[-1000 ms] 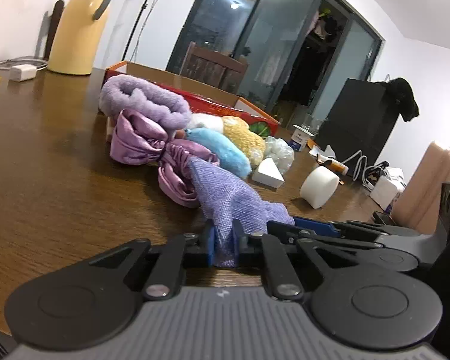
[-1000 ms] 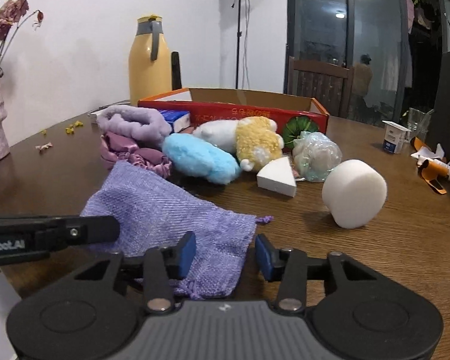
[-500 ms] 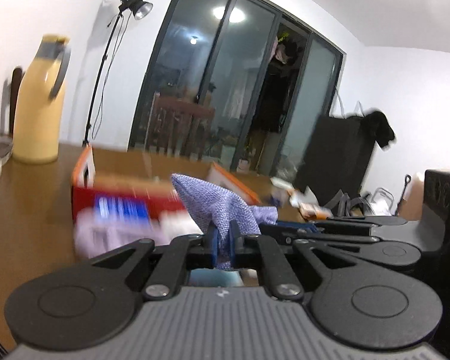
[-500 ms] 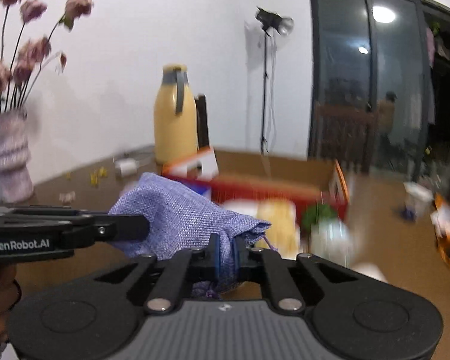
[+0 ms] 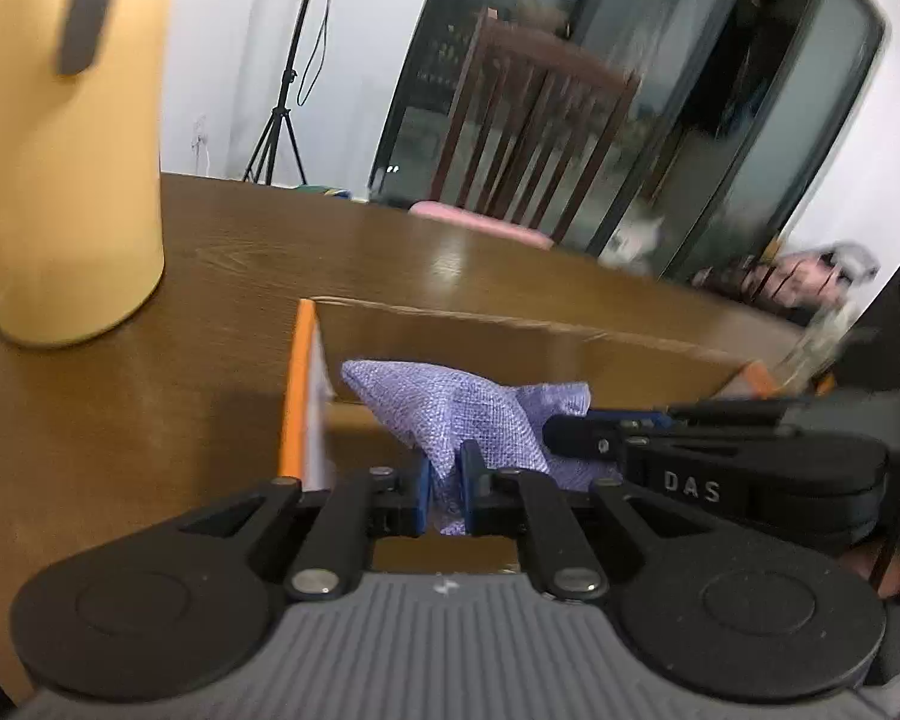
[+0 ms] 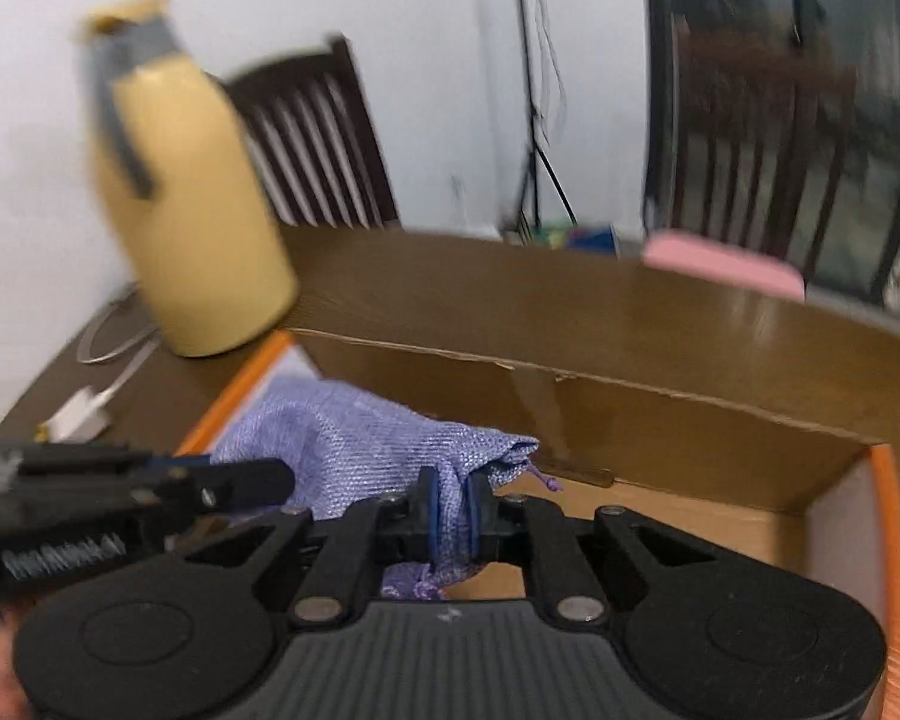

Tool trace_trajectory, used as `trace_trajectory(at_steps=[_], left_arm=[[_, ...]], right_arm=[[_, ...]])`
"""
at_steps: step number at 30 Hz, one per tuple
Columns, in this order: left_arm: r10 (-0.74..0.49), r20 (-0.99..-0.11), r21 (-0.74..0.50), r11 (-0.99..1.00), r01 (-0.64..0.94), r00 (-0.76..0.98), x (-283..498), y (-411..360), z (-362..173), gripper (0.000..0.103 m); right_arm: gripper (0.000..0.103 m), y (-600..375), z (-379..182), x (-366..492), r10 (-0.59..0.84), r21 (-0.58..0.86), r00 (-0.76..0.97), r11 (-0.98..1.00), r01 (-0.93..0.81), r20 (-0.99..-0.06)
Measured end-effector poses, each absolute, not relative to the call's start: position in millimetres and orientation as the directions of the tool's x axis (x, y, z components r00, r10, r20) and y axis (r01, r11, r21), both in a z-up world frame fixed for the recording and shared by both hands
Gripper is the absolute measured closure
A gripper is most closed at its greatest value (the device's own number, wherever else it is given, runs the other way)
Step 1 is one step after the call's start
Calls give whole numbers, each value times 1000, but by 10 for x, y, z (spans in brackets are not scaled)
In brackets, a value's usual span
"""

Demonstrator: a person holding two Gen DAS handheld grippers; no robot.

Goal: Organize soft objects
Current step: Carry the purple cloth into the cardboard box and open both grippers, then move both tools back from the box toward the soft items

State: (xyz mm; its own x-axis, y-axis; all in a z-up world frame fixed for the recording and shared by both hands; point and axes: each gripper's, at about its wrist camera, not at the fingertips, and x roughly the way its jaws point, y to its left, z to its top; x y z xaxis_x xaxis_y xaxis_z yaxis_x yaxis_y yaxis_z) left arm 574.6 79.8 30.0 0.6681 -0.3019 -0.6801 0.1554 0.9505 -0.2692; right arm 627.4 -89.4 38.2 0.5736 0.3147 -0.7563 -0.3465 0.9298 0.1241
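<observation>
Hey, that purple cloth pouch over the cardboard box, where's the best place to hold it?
Grip the purple cloth pouch by its edges, coming from the near side: it is limp and thin, so the fabric bunches easily between closed fingers, as the left gripper and right gripper pinch it now.

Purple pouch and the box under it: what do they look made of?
Purple pouch: coarse woven fabric, matte, likely burlap-like; the open weave shows, and it bunches limply between the left gripper and right gripper. Box: corrugated cardboard, going by its raw brown, creased inner wall and printed orange rim.
</observation>
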Motion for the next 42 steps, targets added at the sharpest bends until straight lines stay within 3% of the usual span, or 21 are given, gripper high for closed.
trace_trajectory(at_steps=[2,4,6,9,15,21,24,27,31,36,39,42], left_arm=[[-290,-685,-237,956,171,668,5809,780,327,89],[-274,-687,-208,961,180,673,5815,750,374,68],[-268,-698,-210,963,168,664,5783,757,388,61],[-265,-701,-204,964,169,662,5690,761,437,59],[-240,-665,-183,970,157,707,5381,859,828,57],[-188,-611,-142,982,128,769,4794,882,1326,44],[-143,-574,-115,989,93,806,4446,860,1489,36],[-100,-518,-93,994,60,850,4002,800,1493,30],[-77,-422,-25,997,73,903,3280,595,1346,22],[-86,-316,-12,996,87,945,2412,494,1123,19],[-85,-287,-18,996,84,954,2015,478,946,18],[-53,-257,24,998,61,965,1609,423,749,13]], right_arm=[[90,-810,287,6374,279,91,581,939,-333,-765],[77,-776,223,6403,261,80,588,946,-315,-766],[77,-822,193,6436,269,115,573,950,-290,-774],[56,-919,286,6398,289,142,575,947,-287,-765],[52,-1172,831,5922,275,114,651,954,-279,-708],[36,-1742,1330,5211,228,50,743,966,-254,-630],[35,-2043,1467,4829,180,10,784,976,-217,-594],[21,-2240,1475,4371,140,-16,834,984,-175,-534],[21,-2386,1381,3563,159,-21,890,982,-185,-427],[18,-2519,1245,2624,192,50,935,981,-185,-297],[11,-2539,1042,2155,192,52,948,981,-185,-253],[10,-2520,754,1796,159,34,947,987,-156,-278]])
